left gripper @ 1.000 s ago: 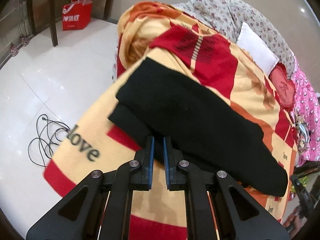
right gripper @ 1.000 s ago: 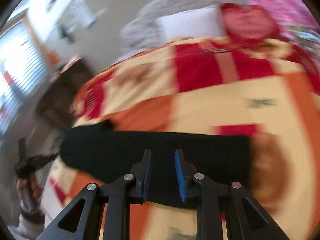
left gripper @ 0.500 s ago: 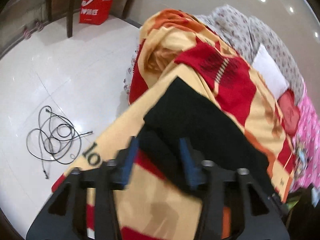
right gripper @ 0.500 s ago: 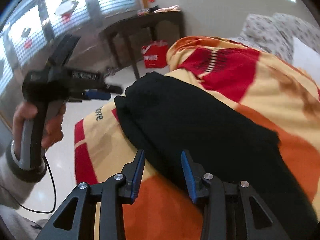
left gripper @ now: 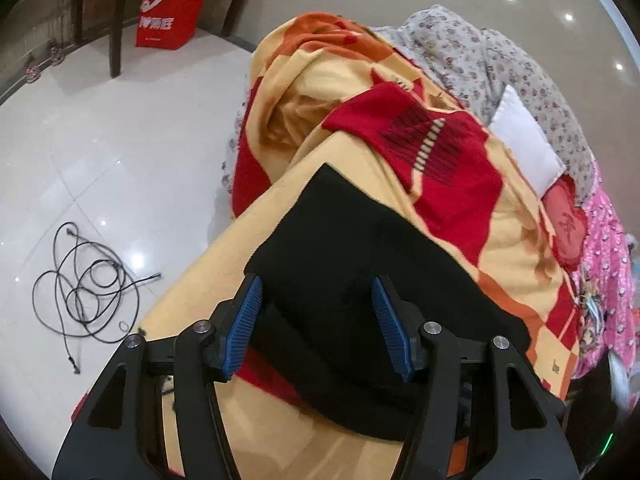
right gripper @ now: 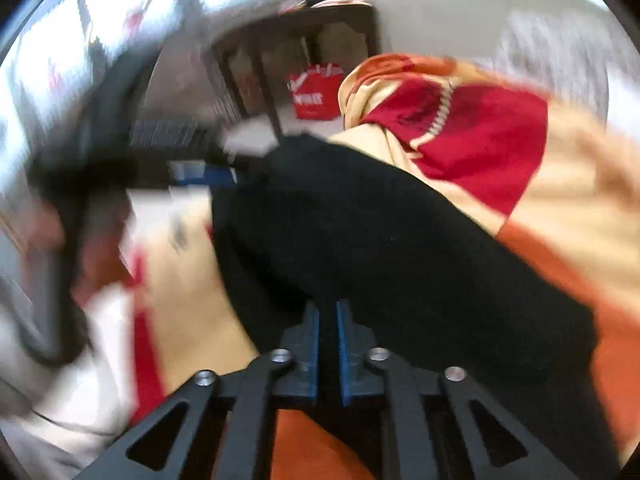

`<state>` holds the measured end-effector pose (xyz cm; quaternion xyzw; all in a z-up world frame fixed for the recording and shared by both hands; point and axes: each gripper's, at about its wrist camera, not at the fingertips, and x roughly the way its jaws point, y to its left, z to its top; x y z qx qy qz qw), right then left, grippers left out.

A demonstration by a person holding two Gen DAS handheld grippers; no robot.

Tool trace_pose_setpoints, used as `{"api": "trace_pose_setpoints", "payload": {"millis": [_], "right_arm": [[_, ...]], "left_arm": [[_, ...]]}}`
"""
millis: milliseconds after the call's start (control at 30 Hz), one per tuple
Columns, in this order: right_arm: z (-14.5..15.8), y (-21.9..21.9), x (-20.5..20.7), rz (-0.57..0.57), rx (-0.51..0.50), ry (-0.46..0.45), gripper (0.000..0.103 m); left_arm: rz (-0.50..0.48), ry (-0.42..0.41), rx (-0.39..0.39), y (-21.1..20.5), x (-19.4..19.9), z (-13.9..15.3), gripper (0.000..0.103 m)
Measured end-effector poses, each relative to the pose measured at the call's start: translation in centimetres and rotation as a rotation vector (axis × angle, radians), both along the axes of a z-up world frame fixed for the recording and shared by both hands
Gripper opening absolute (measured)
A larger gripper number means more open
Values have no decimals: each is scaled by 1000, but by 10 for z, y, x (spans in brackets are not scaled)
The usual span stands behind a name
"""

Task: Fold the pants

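Black pants (left gripper: 360, 264) lie folded lengthwise on a yellow, red and orange blanket (left gripper: 448, 160) on a bed. My left gripper (left gripper: 316, 312) is wide open, its blue pads either side of the pants' near end, holding nothing. In the blurred right wrist view the pants (right gripper: 380, 224) run from centre to lower right. My right gripper (right gripper: 328, 316) has its blue pads nearly together at the pants' near edge; cloth between them cannot be made out. The left gripper (right gripper: 204, 174) shows at the pants' far end.
White tiled floor with a coiled black cable (left gripper: 88, 284) lies to the left of the bed. A red shopping bag (left gripper: 168, 20) stands by dark chair legs (left gripper: 116, 20). A floral quilt (left gripper: 500, 60), a white pillow (left gripper: 524, 148) and pink bedding (left gripper: 604, 260) lie at the far side.
My left gripper opened from shut to wide and moved over the pants' near end. My right gripper swung around toward the pants' edge and closed from open to nearly together.
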<state>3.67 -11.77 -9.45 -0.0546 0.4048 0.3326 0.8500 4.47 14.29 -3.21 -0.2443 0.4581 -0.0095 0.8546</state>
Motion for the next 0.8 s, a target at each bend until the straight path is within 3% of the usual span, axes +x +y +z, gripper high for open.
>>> {"api": "trace_pose_setpoints", "payload": {"millis": [100,233,333,433,533,633,700,800], "right_arm": [[9,-16,-2,22,111,62,6],[5,-5,-23,79,95,82,6],[-22,16,-27,89,9,98,6],[-11,6,-29,64,57,103,7],[16,-26,-41,4,100,54,12],[29,-58,-38,-169,68,-40,13],[27,-72,-28,-255,57,-50,14],[14,-71,-12,-286,22,-32,13]], "left_arm": [[-52,-29,-28,-5,-8,12,56],[-56,-73,17,-7,-28,25,56],[7,-24,113,2,-27,10,56],[41,16,107,16,-25,2,56],[48,-29,121,16,-32,15,56],[0,-84,133,-1,-38,32,56],[-46,-90,125,-15,-38,35,56],[-97,-73,160,-42,-33,24,56]]}}
